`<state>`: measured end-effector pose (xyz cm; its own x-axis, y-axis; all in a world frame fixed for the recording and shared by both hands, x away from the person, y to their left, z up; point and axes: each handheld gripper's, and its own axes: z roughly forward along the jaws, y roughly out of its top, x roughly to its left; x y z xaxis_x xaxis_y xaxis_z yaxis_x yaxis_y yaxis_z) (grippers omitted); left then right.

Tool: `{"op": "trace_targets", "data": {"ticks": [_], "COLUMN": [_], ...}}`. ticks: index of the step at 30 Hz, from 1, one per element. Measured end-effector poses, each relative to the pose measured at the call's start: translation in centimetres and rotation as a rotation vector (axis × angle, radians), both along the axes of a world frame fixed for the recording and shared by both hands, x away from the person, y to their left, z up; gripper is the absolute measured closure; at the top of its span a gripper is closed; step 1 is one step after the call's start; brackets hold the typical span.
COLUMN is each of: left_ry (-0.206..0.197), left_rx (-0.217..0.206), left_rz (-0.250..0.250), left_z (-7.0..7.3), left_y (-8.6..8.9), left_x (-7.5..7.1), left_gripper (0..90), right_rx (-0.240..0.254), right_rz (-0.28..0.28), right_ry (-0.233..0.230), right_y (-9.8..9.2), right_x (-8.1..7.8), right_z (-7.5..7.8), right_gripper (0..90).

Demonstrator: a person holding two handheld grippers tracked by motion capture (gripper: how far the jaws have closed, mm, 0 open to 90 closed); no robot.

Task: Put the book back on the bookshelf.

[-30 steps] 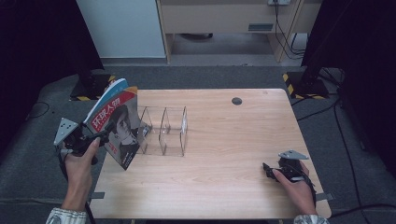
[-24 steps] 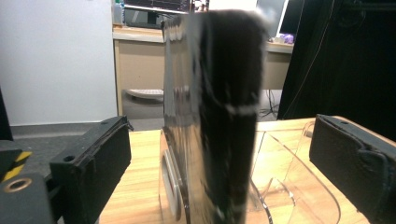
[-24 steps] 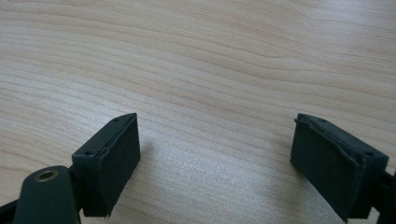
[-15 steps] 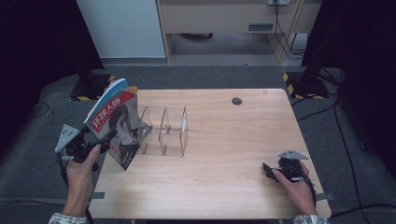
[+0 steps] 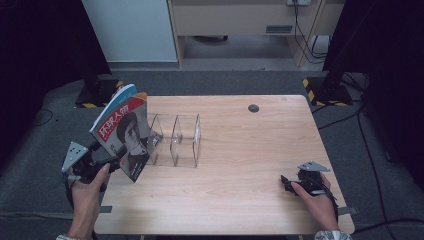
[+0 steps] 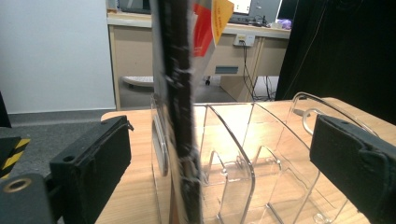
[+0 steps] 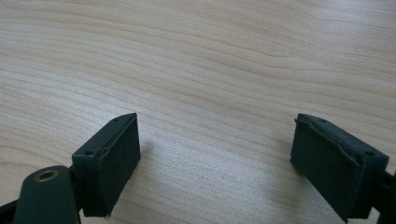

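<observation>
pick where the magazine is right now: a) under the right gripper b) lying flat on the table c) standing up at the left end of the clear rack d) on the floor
c, the magazine stands upright against the left end of the clear rack.

Your magazine (image 5: 123, 131), red-titled with a portrait cover, stands upright and tilted at the bench's left edge, just beside the clear three-slot rack (image 5: 176, 140).

The magazine (image 5: 125, 131) cover bears large white Chinese characters, apparently 环球人物, on a red band at its top, toward 11 o'clock. Smaller print lower down is too small to read.
</observation>
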<state>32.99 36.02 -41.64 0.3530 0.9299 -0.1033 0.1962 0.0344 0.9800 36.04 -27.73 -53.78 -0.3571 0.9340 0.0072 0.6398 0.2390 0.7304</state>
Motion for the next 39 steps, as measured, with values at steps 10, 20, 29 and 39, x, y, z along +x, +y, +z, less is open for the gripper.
{"op": "trace_targets", "data": {"ticks": [10, 20, 29, 39], "left_ry": [0.029, 0.065, 0.091, 0.113], "left_rx": [0.009, 0.008, 0.035, 0.071], "left_rz": [0.002, -0.010, -0.029, -0.049], "left_z": [-1.1, -1.9, -2.4, -3.3], "left_y": [-0.2, -0.2, -0.4, -0.5], "left_x": [-1.4, -2.7, -4.0, -5.7], "left_gripper": [4.8, 4.9, 5.5, 6.6], "right_rx": [0.000, 0.002, 0.005, 0.001], "right_rz": [0.006, 0.004, 0.002, 0.004], "right_ry": [-0.001, 0.002, 0.003, 0.002], "right_y": [0.0, 0.1, 0.1, 0.2], "right_x": [0.0, -0.1, -0.1, 0.0], "right_z": [0.0, 0.0, 0.0, 0.0], "right_gripper": [15.5, 15.2, 15.2, 14.4]}}
